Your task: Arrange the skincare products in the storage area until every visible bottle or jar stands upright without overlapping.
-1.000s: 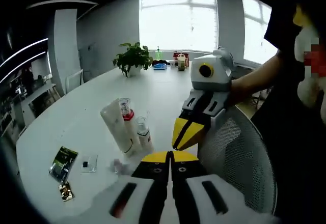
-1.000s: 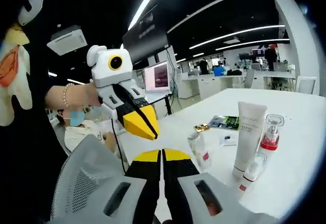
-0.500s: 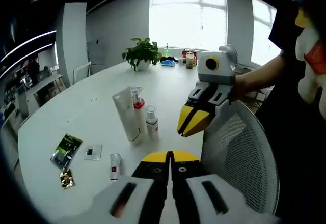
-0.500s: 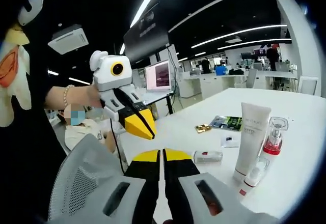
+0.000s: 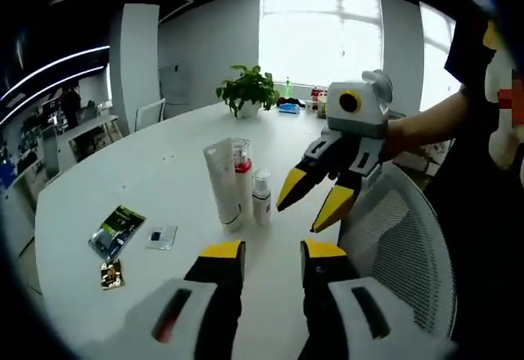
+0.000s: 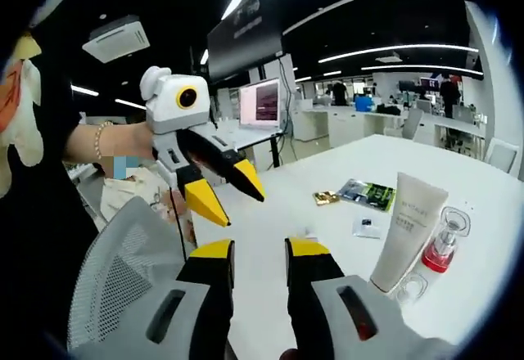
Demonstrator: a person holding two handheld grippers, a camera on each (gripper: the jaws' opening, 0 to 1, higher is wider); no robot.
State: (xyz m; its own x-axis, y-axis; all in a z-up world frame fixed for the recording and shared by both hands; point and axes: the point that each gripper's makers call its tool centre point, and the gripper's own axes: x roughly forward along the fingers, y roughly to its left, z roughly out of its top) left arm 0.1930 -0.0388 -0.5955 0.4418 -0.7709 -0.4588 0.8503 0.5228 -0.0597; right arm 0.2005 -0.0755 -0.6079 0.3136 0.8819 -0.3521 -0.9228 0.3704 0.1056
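1. In the left gripper view, the left gripper (image 5: 273,255) rises from the bottom edge with its yellow-tipped jaws spread apart and nothing between them.
2. At right centre of that view the right gripper (image 5: 313,206) comes in, held by a person's hand (image 5: 401,135) — its two yellow tips are also parted and empty, hanging above the edge of a grey mesh chair back (image 5: 409,254).
3. The skincare products stand in a tight cluster just above frame centre on the white table (image 5: 123,180): a white tube (image 5: 223,184) upright on its cap, a clear bottle with a red band (image 5: 243,176) right behind it, and a small white pump bottle (image 5: 261,199) just beside them on the right. All three are upright.
4. At lower left of the same view lie a green sachet (image 5: 117,230), a small clear packet (image 5: 161,237) just to its right, and a small gold packet (image 5: 110,273) below.
5. A potted plant (image 5: 249,92) sits at the table's far end near the bright window, upper centre.
6. In the right gripper view the right gripper (image 6: 259,254) shows at the bottom with jaws spread and empty; the left gripper (image 6: 223,191) is at centre left — open too.
7. At lower right of that view the white tube (image 6: 404,231) stands upright, the red-banded bottle (image 6: 446,238) to its right and the pump bottle's clear cap (image 6: 410,287) low in front, partly hidden by the gripper body.
8. The green sachet (image 6: 365,192) and gold packet (image 6: 325,198) lie further back, right of centre.
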